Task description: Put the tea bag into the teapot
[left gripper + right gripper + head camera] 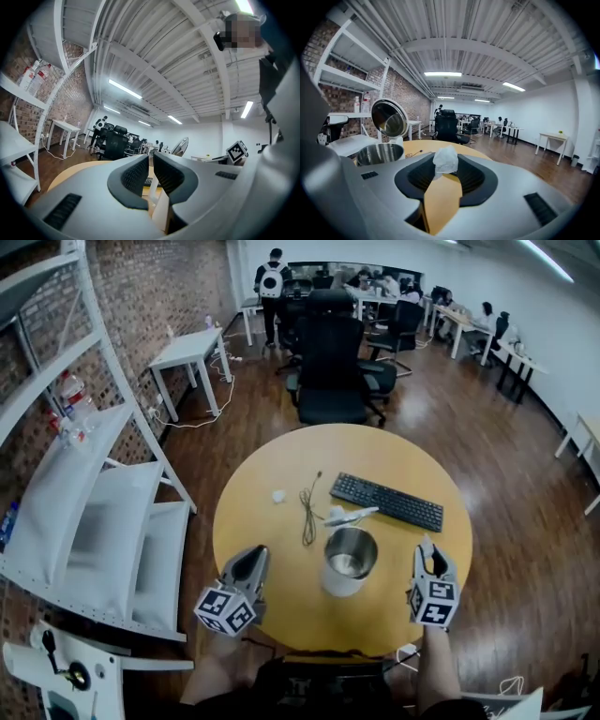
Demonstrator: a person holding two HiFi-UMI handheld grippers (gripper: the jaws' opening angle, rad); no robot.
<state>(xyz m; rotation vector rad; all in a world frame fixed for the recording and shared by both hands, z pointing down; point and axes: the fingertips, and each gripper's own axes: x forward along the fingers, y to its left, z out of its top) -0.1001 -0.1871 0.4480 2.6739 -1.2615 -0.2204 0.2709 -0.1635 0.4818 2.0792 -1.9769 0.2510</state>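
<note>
A steel teapot [349, 562] stands open on the round yellow table [281, 465], its lid [352, 517] tipped back. My right gripper [428, 546] hovers to its right, shut on a white tea bag [445, 159] that sticks up between the jaw tips. In the right gripper view [445, 168] the teapot [379, 153] and its raised lid [389, 118] lie to the left, apart from the bag. My left gripper [257, 556] hangs left of the teapot. Its jaws [151, 161] stand almost together and hold nothing. The teapot's lid [180, 146] shows beyond them.
A black keyboard [386, 501], a dark cable [307, 507] and a small white scrap [278, 495] lie on the far half of the table. A black office chair [330, 371] stands behind it. White shelving [103, 512] runs along the left.
</note>
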